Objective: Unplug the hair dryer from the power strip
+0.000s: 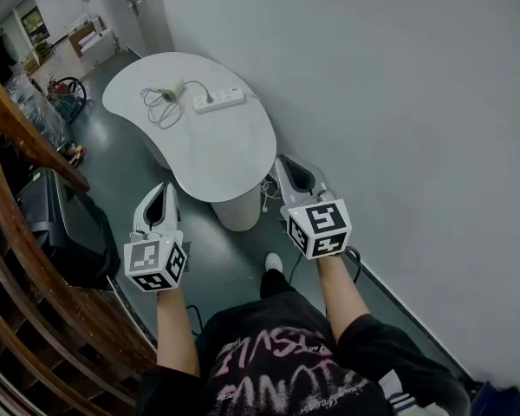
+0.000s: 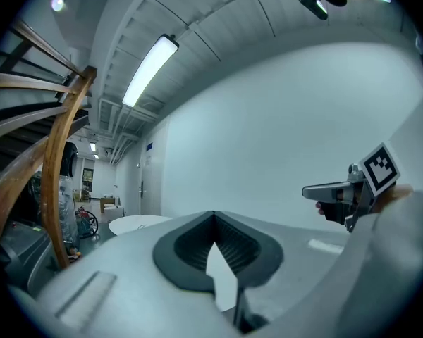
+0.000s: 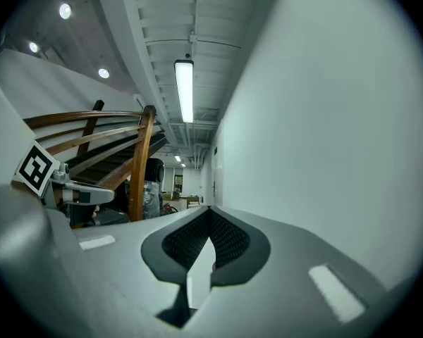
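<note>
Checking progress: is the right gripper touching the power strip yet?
Apart. Head view shows the right gripper beside the table, the power strip far across it.

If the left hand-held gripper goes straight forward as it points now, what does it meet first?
Probably the white table: the left hand-held gripper points level toward its near end. It may instead pass over the top; height is unclear.

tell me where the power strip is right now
In the head view, the power strip lies on the far half of the white table, just right of the hair dryer and its coiled cord.
</note>
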`<state>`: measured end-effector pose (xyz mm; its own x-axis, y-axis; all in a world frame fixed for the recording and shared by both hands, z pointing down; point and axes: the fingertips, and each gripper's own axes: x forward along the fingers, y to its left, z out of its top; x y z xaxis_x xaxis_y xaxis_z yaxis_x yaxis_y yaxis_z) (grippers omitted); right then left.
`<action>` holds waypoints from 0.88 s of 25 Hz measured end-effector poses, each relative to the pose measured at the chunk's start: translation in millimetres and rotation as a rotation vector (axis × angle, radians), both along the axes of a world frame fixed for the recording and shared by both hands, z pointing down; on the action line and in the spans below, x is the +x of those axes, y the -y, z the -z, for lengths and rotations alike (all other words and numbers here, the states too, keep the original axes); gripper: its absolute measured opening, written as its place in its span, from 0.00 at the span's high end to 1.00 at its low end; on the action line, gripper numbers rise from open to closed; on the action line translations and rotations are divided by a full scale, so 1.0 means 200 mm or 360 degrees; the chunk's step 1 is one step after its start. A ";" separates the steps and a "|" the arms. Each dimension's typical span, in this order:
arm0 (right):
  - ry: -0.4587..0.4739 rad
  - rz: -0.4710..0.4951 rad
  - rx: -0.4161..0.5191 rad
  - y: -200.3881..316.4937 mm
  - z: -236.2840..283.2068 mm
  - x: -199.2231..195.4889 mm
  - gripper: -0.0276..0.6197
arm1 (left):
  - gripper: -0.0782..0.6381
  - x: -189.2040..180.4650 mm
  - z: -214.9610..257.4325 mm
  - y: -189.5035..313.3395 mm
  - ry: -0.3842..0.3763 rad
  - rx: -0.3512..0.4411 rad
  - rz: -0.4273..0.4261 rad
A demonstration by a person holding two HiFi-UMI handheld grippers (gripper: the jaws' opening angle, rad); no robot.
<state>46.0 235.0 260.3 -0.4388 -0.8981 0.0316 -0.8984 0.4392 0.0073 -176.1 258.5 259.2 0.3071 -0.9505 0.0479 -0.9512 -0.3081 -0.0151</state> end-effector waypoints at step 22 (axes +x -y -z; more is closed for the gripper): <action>0.0072 0.0017 -0.0018 0.38 -0.08 -0.03 0.94 | 0.89 -0.01 -0.10 0.37 0.0029 -0.0046 -0.0018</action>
<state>39.2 159.8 277.2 -0.4493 -0.8931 0.0214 -0.8931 0.4483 -0.0383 -177.7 183.6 279.8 0.3166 -0.9451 0.0811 -0.9474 -0.3193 -0.0232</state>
